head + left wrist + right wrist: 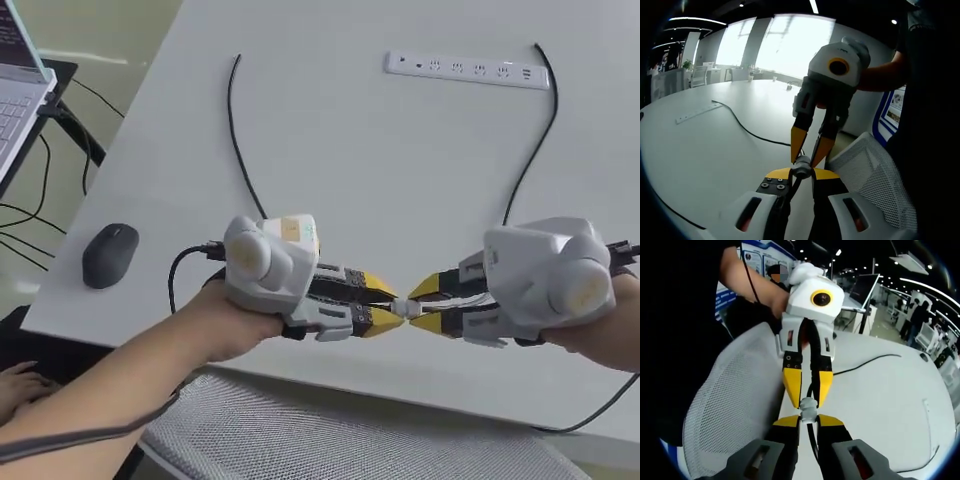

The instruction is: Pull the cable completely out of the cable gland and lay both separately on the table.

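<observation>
One cable gland (405, 308) btwn left hand-held gripper (395, 305), right hand-held gripper (416, 304).

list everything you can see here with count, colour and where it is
cable gland: 1, pale grey, in the air between the two grippers' jaw tips
cable: 1, black, runs through the gland
table: 1, white
power strip: 1, white, far side of table
loose cords: 2, black, on the table, one at left, one from the strip's right end
mouse: 1, dark grey, near table's left edge
laptop: 1, silver, beyond table's left edge
mesh chair: 1, white, at the near edge
left gripper: 1, white, yellow jaws
right gripper: 1, same colours, facing it
hands: 2, left hand, right hand, holding the grippers
</observation>
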